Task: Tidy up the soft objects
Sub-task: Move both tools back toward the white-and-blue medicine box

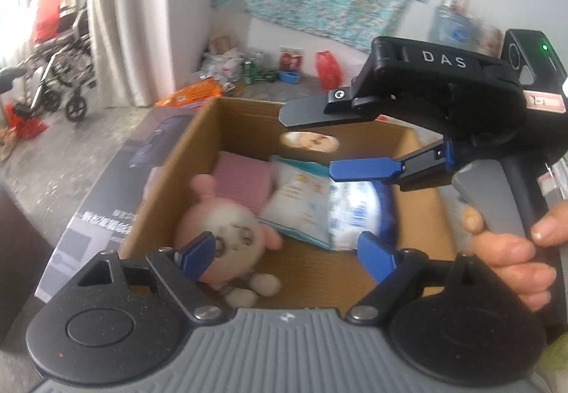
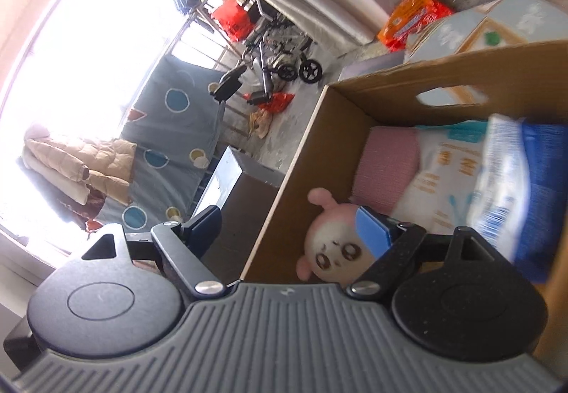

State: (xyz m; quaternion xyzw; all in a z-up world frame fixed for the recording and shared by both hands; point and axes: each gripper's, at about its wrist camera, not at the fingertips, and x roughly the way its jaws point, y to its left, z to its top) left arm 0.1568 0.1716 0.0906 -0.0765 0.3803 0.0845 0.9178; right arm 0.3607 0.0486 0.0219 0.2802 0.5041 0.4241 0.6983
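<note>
Plush (image 1: 220, 233) lies in the near-left corner of the box (image 1: 419, 215), beside the pink cloth (image 1: 241, 176) and the packs (image 1: 319, 205). Left gripper (image 1: 287, 251) hovers above it, fingers spread, empty. Right gripper (image 1: 340, 144) also spread, empty, over the packs. I judge the plush light and squashy; I'd pinch its round head.

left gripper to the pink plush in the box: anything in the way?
Nothing visible does. The left gripper is open above the cardboard box, and the pink plush lies uncovered on the box floor right by its left finger. The tissue packs lie beside the plush, and the right gripper hovers over the far side.
</note>
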